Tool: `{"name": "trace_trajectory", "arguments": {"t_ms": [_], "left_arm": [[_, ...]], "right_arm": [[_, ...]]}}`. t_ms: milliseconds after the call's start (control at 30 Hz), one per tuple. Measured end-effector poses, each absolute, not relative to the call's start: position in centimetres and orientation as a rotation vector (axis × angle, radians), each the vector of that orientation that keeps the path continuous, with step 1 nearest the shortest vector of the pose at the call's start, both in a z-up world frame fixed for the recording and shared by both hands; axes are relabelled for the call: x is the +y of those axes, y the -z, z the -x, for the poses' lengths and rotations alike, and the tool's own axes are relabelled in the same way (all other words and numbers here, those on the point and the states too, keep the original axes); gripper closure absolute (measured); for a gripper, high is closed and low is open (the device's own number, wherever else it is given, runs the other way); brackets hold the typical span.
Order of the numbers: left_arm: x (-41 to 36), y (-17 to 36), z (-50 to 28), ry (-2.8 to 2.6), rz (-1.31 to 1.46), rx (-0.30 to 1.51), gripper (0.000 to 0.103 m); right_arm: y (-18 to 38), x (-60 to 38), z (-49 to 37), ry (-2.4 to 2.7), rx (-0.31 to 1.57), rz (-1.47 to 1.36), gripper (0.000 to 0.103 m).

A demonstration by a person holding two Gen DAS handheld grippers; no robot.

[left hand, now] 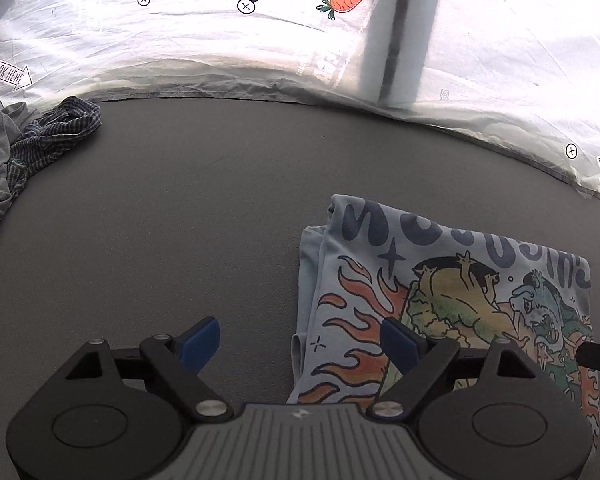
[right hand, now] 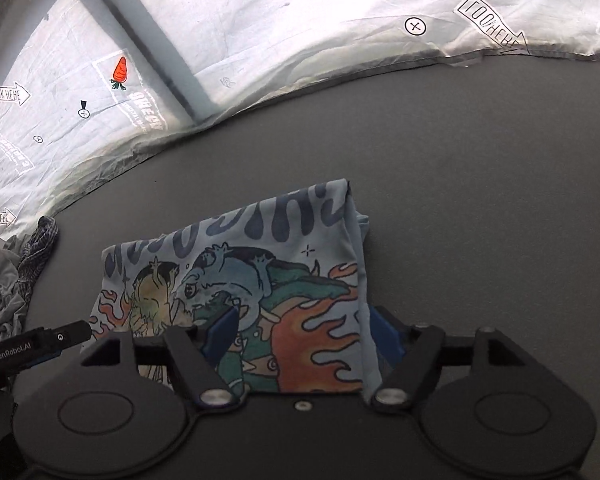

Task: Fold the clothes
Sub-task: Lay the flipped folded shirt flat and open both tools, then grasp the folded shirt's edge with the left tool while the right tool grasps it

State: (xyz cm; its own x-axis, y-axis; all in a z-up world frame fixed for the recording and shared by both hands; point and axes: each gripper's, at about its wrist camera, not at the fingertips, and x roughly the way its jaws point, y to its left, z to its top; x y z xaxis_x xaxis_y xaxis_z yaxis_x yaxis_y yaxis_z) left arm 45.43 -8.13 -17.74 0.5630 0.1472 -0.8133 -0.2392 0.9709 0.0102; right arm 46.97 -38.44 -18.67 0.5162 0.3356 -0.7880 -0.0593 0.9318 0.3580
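1. On my left wrist view, the left gripper (left hand: 300,340) has its jaws spread wide with nothing between them. One blue pad (left hand: 199,342) hangs over bare grey table (left hand: 188,208); the other sits in front of the folded T-shirt (left hand: 452,300), over its left edge, and I cannot tell whether it touches the cloth.
2. Same view: the T-shirt lies folded flat on the table, to the right of centre, print side up with flames and cartoon creatures. Its near edge disappears behind the gripper body, and its right part runs off toward the frame edge.
3. Same view: a crumpled clothes pile (left hand: 28,148) sits at the far left, cut off by the frame. A white printed sheet (left hand: 220,48) hangs behind the table, washed out by backlight. A black tip of the other tool pokes in at the right edge.
4. On my right wrist view, the right gripper (right hand: 304,332) also stands with its jaws apart, gripping nothing. The T-shirt (right hand: 260,272) lies just ahead; its right edge falls between the pads, which are not pressing on it.
5. Same view: the right pad is mostly hidden behind the shirt's folded edge, and the shirt's near edge is hidden by the gripper body. The clothes pile (right hand: 16,280) is small and dim at the left.
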Motion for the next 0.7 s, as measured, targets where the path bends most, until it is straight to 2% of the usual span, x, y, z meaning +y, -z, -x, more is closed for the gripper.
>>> {"name": "trace_trajectory", "arguments": {"t_ms": [100,167,233,400,700], "left_arm": [[-8.3,18.8,-45.8,-0.192,0.045,0.962,0.014],[-8.3,19.4,-46.1,-0.166,0.025,0.966,0.01],[-8.3,19.9,-46.5,-0.158,0.0,0.965,0.004],[-7.9,20.7,-47.8,-0.125,0.014,0.975,0.001],[-5.7,22.4,-49.8,-0.057,0.188,1.016,0.0]], "right_arm": [[20.0,-37.6,-47.0,-0.243,1.039,-0.233,0.021],[20.6,-37.1,-47.0,-0.238,1.032,-0.174,0.015],[21.0,-36.9,-47.2,-0.237,1.025,-0.16,0.013],[21.7,-37.2,-48.2,-0.242,1.039,-0.194,0.004],[21.8,-36.4,-49.5,-0.264,1.017,-0.173,0.001]]}}
